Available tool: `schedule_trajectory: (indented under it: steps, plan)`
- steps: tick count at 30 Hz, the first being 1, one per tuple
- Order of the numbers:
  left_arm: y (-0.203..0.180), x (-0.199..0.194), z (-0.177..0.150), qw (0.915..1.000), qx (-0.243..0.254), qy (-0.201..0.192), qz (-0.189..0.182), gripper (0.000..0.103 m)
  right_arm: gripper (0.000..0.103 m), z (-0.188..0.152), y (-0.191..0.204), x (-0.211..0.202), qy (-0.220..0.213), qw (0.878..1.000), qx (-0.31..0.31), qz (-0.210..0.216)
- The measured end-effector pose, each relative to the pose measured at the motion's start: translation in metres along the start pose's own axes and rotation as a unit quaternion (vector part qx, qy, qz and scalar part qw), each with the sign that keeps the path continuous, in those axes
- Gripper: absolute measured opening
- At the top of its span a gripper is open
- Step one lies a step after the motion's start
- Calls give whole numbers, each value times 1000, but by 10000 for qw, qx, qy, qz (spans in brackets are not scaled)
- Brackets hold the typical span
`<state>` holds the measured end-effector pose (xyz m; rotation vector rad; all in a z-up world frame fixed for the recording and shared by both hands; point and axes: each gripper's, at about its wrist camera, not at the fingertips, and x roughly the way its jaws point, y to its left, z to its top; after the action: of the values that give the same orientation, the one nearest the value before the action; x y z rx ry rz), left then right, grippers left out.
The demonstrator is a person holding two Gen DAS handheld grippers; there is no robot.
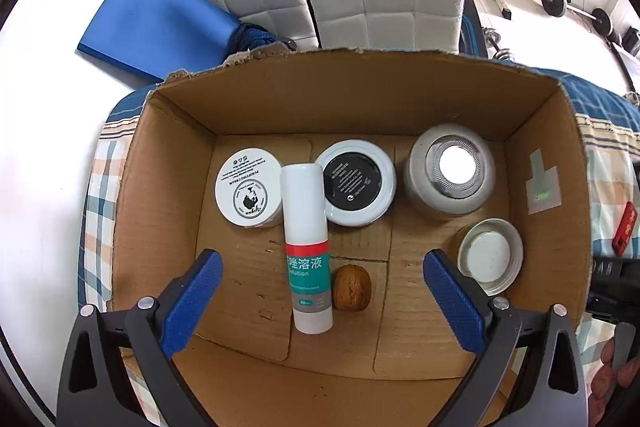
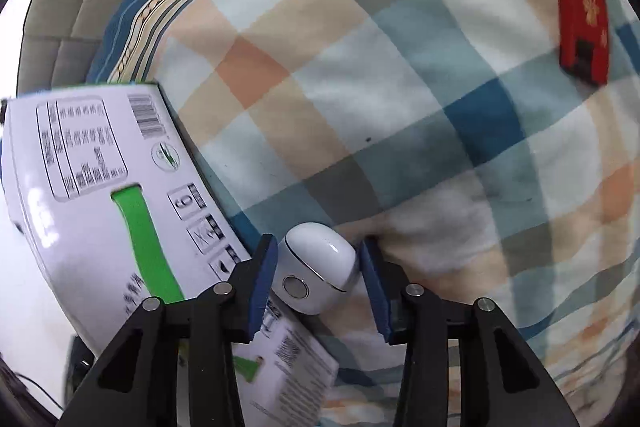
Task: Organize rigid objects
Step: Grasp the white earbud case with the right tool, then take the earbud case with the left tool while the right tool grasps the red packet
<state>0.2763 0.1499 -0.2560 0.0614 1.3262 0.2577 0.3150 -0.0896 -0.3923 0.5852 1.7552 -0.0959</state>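
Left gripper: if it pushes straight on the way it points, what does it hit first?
Probably the white spray bottle with the red and teal label lying on the cardboard box floor, centred between the open left gripper fingers. The brown walnut beside it is close; depth unclear.

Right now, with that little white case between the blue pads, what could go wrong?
1. The white case is smooth and rounded, and the right gripper pinches it near one end, so it might squirt out.
2. It lies on soft checked cloth close to the printed carton; one finger could snag the carton.
3. The cardboard box is already crowded, so setting it down might knock the walnut.
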Motion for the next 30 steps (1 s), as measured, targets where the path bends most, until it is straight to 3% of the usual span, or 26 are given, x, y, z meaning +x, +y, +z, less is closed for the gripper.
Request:
schedule_trajectory:
  steps: [5,9,14,17,21,25,28,29,30]
  plan:
    - [-6,-7,3,9999,14,-49,-118,103,39,-10,-7,-8,-83,9951,-644,-747]
    - [-17,-15,5,9997,116,-92,-191,103,39,-20,-17,-10,-56,9906,-900,-1031]
    - [-37,-48,7,9976,279,-233,-591,103,40,-34,-25,-32,-260,9907,-1038,-837]
    - [-74,-94,3,9882,745,-379,-1281,103,63,-45,-38,-70,-665,9924,-879,-543]
    - [-134,-139,-10,9694,1439,-528,-1916,103,66,-58,-76,-115,-947,9926,-657,-384]
    - [-199,-121,-32,9559,2240,-83,-1896,103,66,-55,-144,-151,-1157,9894,-570,-673]
    - [-222,-86,-45,9542,2324,413,-1836,102,66,-50,-196,-159,-1219,9878,-408,-882]
    - [-228,-72,-49,9533,2332,604,-1820,99,66,-47,-211,-157,-1184,9884,-357,-880]
    - [-232,-59,-54,9518,2331,757,-1842,89,66,-48,-227,-155,-1139,9896,-283,-831]
